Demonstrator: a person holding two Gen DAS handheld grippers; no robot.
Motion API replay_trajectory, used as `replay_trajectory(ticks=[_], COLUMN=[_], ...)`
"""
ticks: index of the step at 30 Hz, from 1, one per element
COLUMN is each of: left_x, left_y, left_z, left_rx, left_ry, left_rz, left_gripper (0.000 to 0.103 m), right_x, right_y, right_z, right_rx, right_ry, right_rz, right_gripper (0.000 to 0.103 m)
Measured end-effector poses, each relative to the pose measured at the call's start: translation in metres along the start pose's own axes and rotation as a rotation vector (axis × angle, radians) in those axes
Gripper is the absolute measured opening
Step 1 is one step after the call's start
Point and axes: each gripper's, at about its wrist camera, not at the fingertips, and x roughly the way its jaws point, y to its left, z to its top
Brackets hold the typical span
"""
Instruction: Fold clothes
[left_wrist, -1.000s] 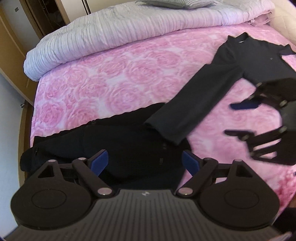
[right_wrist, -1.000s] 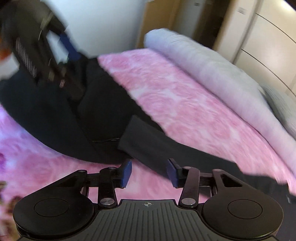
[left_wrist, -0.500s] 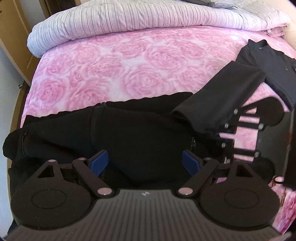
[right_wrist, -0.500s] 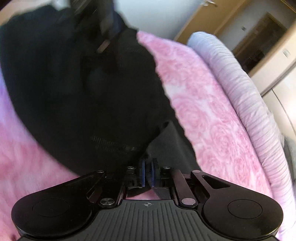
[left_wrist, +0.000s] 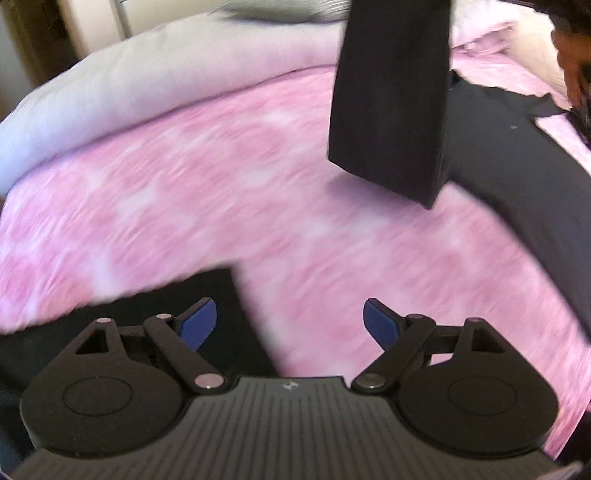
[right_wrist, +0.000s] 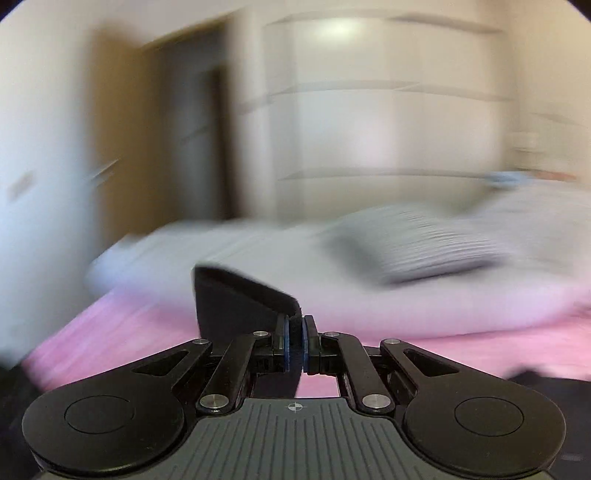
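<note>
- Left wrist view: the left claw (left_wrist: 290, 319) is released, its blue pads (left_wrist: 197, 321) spread wide with nothing between them, over the pink rose-patterned bed (left_wrist: 221, 206).
- A corner of a black garment (left_wrist: 122, 332) lies under and behind the claw's left pad; I cannot tell if pad and cloth touch.
- Ahead and to the right of this claw, the black sleeve (left_wrist: 391, 96) hangs lifted above the bed, joined to the black top (left_wrist: 517, 155) spread flat further right. A hand (left_wrist: 570, 66) shows at the far right edge.
- Right wrist view: the right claw (right_wrist: 294, 345) is clenched on the sleeve cuff (right_wrist: 243, 299), the cloth pinched between its pads and rising ahead and to the left of them. A grey striped duvet (right_wrist: 406, 254) lies beyond.
- Judged step: carrying the sleeve across the top's body. To do it well, keep the pinch firm, hold the sleeve taut and level, lay it flat, and let the free claw pin the shoulder so the top does not drag.
- No brand, label or writing can be read; both views are blurred.
</note>
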Motion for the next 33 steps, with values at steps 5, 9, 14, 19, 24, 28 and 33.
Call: replay_trajectory(ticks=[5,9,14,19,24,28,33], left_x=[0.034,0.074,0.107,0.124,0.149,0.177,0.187], left_y=[-0.105,-0.175,-0.230,-0.252,-0.257,-0.251,-0.249], left_z=[0.063,0.094,0.124,0.146,0.160,0.162,0.158], left_rx=[0.033,0.084,0.110,0.172,0.271,0.289,0.279], left_ry=[0.013,0.050,0.079,0.072,0.063,0.094,0.092], left_rz=[-0.037,-0.024,-0.011,-0.025,-0.090,-0.129,-0.155], left_gripper=[0.084,0.084,0.084,0.084,0.084,0.084,0.084], right_x=[-0.002,0.015,0.020,0.000,-0.013,-0.022,-0.039], right_y=[-0.203,-0.309,-0.372,-0.394,-0.414,-0.414,-0.406], right_z=[-0.044,-0.091,-0.114,-0.112,-0.137,-0.150,-0.125], right_rx=[0.290,0.427,0.470,0.461,0.503,0.507,0.456], right_ry=[0.076,0.201,0.270,0.267,0.349,0.404,0.305], right_rz=[-0.266,-0.291,-0.212,-0.192,-0.192,-0.186,-0.161], right_gripper=[0.005,0.005,0.005,0.005,0.005,0.005,0.005])
